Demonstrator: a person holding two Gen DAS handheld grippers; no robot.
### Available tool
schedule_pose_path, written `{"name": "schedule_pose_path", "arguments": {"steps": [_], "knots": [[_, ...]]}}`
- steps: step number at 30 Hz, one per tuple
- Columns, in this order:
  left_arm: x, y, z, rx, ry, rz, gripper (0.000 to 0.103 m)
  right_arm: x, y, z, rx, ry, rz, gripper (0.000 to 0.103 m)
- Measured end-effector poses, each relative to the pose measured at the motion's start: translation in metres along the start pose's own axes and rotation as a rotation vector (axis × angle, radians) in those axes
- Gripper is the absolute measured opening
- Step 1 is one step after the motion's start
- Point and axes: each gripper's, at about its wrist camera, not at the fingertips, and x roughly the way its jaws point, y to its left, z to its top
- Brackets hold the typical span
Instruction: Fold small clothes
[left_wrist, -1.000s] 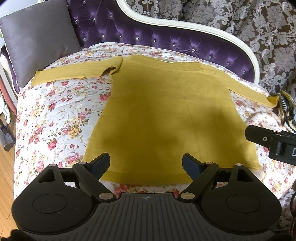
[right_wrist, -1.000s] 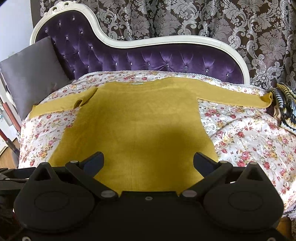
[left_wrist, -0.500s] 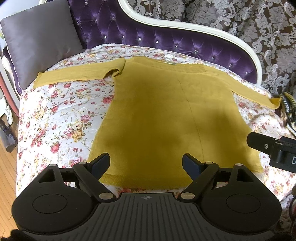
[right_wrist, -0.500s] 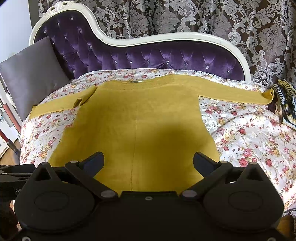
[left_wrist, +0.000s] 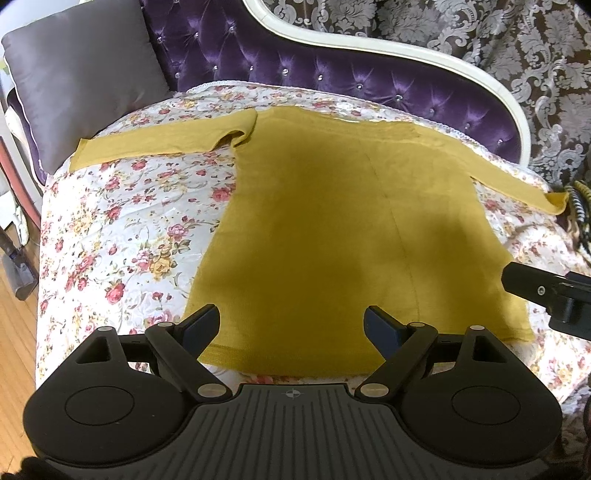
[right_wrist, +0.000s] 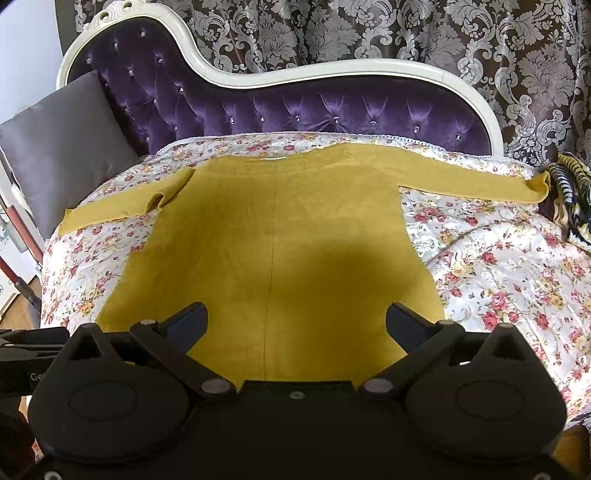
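Left claw (left_wrist: 291, 326) spread wide, empty, above the sweater (left_wrist: 332, 229) hem, right claw (right_wrist: 295, 325) likewise apart, sweater flat ahead on floral bedspread (right_wrist: 498, 280), sleeves outstretched

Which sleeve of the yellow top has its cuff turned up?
The right-hand sleeve, reaching toward the striped cloth; its cuff curls up, while the left-hand sleeve near the grey cushion ends flat.

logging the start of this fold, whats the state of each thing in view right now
sweater: spread flat, unfolded, sleeves out
left sleeve: straight, creased at the shoulder
right sleeve: straight, cuff curled
left gripper: open, empty
right gripper: open, empty
pillow: propped upright
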Motion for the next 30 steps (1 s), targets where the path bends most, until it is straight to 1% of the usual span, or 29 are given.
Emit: {"name": "schedule_pose_path", "arguments": {"steps": [10,18,22,24,26,28,30], "knots": [[0.007,0.002,0.008,0.007,0.007,0.006,0.085,0.009,-0.002,0.007,0.010,-0.001,-0.001,0.102],[0.017,0.006,0.022,0.007,0.011,0.010,0.085,0.021,-0.003,0.019,0.018,-0.001,-0.001,0.102],[0.022,0.010,0.029,0.009,-0.004,0.000,0.084,0.028,-0.001,0.025,0.014,-0.012,-0.007,0.102],[0.025,0.014,0.032,0.010,-0.026,0.002,0.084,0.030,-0.001,0.028,0.013,-0.032,-0.003,0.102],[0.028,0.019,0.036,0.005,-0.052,0.010,0.083,0.031,0.000,0.031,0.016,-0.069,0.003,0.102],[0.033,0.027,0.041,0.001,-0.061,0.010,0.083,0.030,0.002,0.033,0.018,-0.138,0.006,0.102],[0.039,0.038,0.047,0.001,-0.073,0.011,0.079,0.031,0.005,0.034,0.002,-0.206,0.015,0.102]]}}
